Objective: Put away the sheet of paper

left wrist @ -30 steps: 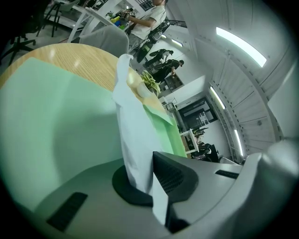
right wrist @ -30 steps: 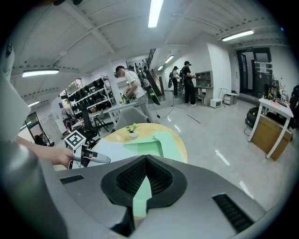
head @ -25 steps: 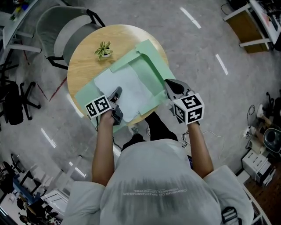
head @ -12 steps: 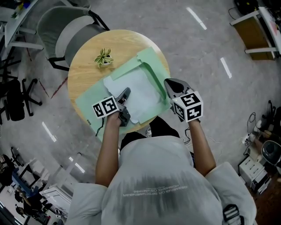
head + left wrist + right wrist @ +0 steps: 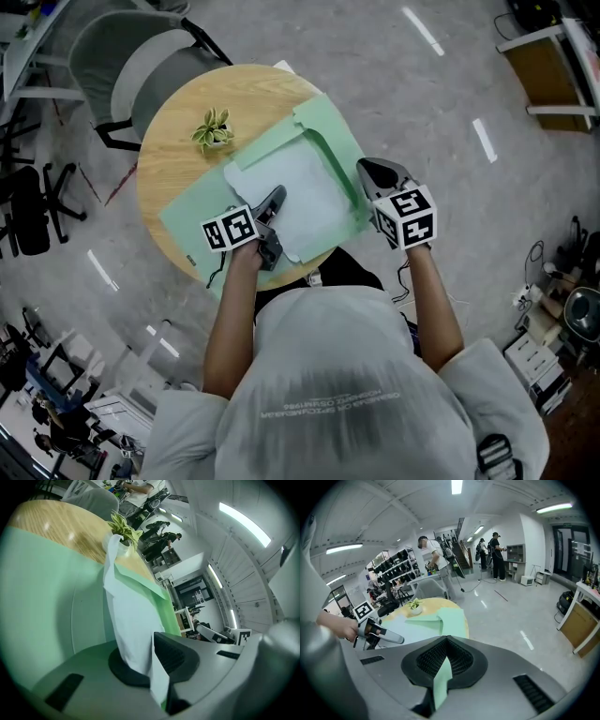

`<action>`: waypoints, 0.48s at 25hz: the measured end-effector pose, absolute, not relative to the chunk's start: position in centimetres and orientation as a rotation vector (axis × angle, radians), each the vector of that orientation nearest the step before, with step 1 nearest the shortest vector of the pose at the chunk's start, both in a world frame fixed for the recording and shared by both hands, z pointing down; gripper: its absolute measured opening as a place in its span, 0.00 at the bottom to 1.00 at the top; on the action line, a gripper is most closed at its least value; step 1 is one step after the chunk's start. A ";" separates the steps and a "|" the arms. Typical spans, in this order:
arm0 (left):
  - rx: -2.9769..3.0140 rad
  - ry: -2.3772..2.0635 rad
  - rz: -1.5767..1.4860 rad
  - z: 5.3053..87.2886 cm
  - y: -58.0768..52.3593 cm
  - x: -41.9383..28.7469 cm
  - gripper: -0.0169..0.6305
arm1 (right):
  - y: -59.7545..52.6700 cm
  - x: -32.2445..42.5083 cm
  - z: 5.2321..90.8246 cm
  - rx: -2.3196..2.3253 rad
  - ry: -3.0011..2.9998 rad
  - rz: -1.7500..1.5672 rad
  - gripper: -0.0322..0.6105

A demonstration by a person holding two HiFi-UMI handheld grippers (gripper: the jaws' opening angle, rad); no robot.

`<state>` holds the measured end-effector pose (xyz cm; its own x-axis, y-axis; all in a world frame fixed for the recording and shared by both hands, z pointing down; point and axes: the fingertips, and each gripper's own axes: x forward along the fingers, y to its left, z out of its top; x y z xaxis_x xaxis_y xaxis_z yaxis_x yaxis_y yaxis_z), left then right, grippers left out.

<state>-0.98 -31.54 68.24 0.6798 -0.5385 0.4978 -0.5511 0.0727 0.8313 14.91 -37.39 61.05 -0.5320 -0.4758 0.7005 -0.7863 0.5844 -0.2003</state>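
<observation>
1 white sheet of paper (image 5: pixel 305 192) (left gripper (image 5: pixel 275 201) pinching), on green folder (image 5: pixel 190 217)

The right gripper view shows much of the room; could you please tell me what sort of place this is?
Probably an open office or lab workspace: storage shelves along the wall, a desk, and an office chair near the round table.

The plant (image 5: pixel 212 128) alone stands up from the table (image 5: pixel 164 159), past the folder's (image 5: pixel 187 217) far-left edge. A chair (image 5: pixel 141 73) backs that side, and open floor (image 5: pixel 450 94) lies right.
</observation>
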 end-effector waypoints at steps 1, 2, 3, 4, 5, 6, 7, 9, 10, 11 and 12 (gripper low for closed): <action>1.568 -0.920 0.020 68.3 -31.4 -0.9 0.07 | -37.7 15.4 61.3 1.010 -2.211 0.684 0.09; 1.565 -0.922 0.034 68.3 -31.3 -0.9 0.11 | -38.0 15.9 61.5 1.020 -2.204 0.690 0.08; 1.567 -0.930 0.054 68.3 -31.2 -1.1 0.19 | -38.2 16.3 61.7 1.030 -2.199 0.696 0.09; 1.578 -0.945 0.081 68.3 -31.1 -1.3 0.23 | -38.4 16.5 61.7 1.037 -2.195 0.700 0.09; 1.596 -0.963 0.112 68.1 -31.0 -1.7 0.24 | -38.6 16.7 61.7 1.042 -2.193 0.701 0.09; 1.614 -0.978 0.143 68.0 -30.8 -2.0 0.25 | -38.8 16.8 61.7 1.045 -2.193 0.699 0.09; 1.625 -0.987 0.167 67.9 -30.6 -2.3 0.27 | -38.9 16.8 61.7 1.046 -2.194 0.697 0.09; 1.624 -0.998 0.191 67.9 -30.2 -2.9 0.29 | -39.1 16.7 61.7 1.042 -2.198 0.692 0.08; 1.619 -1.012 0.200 68.0 -30.0 -3.3 0.30 | -39.2 16.6 61.7 1.039 -2.200 0.688 0.08; 1.616 -1.027 0.211 68.0 -29.8 -3.8 0.33 | -39.2 16.4 61.6 1.035 -2.204 0.685 0.08; 1.613 -1.041 0.220 68.1 -29.6 -4.2 0.35 | -39.2 16.2 61.6 1.031 -2.206 0.682 0.08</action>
<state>-4.15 -29.65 68.09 0.5895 -0.5026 0.6324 -0.7153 0.0389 0.6977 16.24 -39.22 61.60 -0.5159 -0.4915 0.7016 -0.8016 0.5658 -0.1931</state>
